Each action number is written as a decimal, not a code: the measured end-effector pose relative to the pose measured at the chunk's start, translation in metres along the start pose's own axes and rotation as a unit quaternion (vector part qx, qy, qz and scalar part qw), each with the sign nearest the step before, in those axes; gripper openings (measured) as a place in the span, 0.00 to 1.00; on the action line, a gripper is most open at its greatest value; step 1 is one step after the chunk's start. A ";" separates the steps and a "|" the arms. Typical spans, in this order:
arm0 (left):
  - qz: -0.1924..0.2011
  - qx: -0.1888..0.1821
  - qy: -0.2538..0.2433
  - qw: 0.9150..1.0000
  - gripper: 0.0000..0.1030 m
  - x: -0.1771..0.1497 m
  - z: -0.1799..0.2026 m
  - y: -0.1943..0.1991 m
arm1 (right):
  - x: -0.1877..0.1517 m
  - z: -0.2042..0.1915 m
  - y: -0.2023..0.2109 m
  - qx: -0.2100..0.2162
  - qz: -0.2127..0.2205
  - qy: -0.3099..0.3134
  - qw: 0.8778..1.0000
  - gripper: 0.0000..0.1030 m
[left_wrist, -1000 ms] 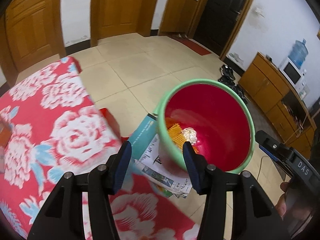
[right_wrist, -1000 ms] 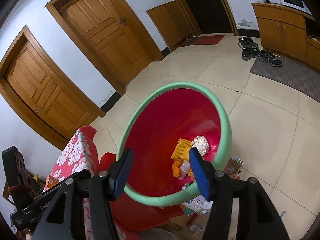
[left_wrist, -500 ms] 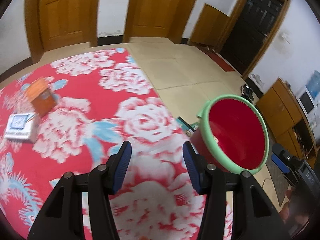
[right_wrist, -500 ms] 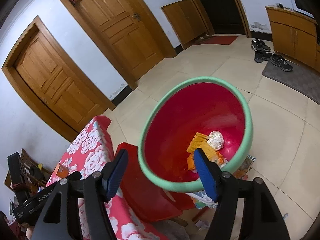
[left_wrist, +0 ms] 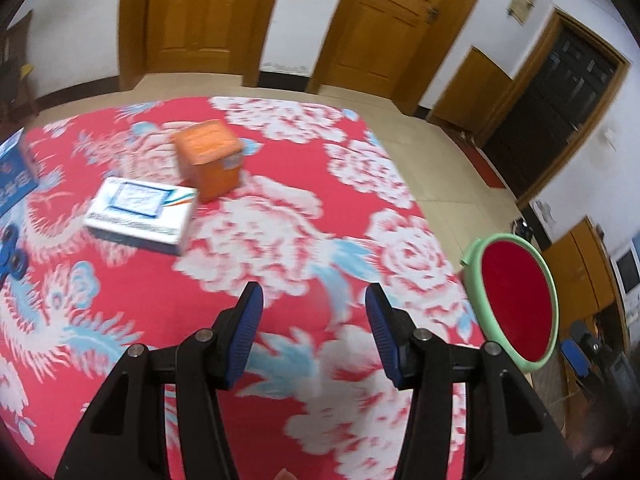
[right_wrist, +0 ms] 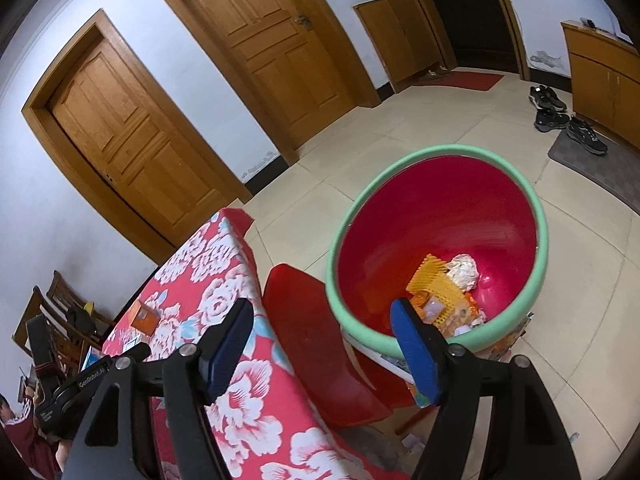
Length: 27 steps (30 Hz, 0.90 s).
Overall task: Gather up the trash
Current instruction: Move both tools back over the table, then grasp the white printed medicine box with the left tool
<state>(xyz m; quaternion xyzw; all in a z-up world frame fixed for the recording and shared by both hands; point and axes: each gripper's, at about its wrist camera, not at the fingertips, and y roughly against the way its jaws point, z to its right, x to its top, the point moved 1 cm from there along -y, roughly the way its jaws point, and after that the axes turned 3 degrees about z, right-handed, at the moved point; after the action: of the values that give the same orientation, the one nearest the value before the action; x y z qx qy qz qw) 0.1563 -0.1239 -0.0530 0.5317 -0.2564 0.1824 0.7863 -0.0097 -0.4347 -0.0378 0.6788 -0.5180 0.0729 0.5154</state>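
A red bin with a green rim (right_wrist: 532,216) stands off the table's right edge and holds a yellow mesh piece (right_wrist: 436,284) and a crumpled white wad (right_wrist: 464,270). The bin also shows at the right of the left wrist view (left_wrist: 552,288). An orange box (left_wrist: 208,156) and a white flat box (left_wrist: 140,208) lie on the red floral tablecloth (left_wrist: 280,240). My left gripper (left_wrist: 314,304) is open and empty above the cloth. My right gripper (right_wrist: 320,320) is open and empty, near the bin.
A red plastic chair (right_wrist: 316,344) stands between table and bin, with papers under the bin. A blue box (left_wrist: 14,172) lies at the table's left edge. Wooden doors (left_wrist: 208,12) line the back wall. Shoes (right_wrist: 568,120) sit by a cabinet.
My left gripper has swung left from over the bin to over the table, bringing the boxes into view. My right gripper has pulled back slightly from the bin.
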 end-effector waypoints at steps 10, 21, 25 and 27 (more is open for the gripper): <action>0.014 0.049 0.087 0.995 0.52 0.013 -0.076 -0.003 | -0.008 -0.016 -0.009 0.005 -0.015 0.013 1.000 0.72; 0.010 0.068 0.143 0.987 0.52 0.030 -0.119 -0.027 | -0.013 -0.018 -0.020 -0.001 -0.033 0.014 0.999 0.72; 0.017 0.078 0.148 0.986 0.52 0.041 -0.126 -0.033 | -0.012 -0.017 -0.023 -0.005 -0.035 0.015 0.999 0.72; 0.018 0.082 0.148 0.985 0.52 0.046 -0.126 -0.036 | -0.012 -0.017 -0.024 -0.007 -0.037 0.016 0.999 0.72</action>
<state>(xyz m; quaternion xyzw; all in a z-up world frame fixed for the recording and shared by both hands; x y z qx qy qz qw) 0.2398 -0.0188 -0.0902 0.5568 -0.1314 0.2935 0.7659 0.0111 -0.4157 -0.0529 0.6928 -0.4847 0.0604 0.5305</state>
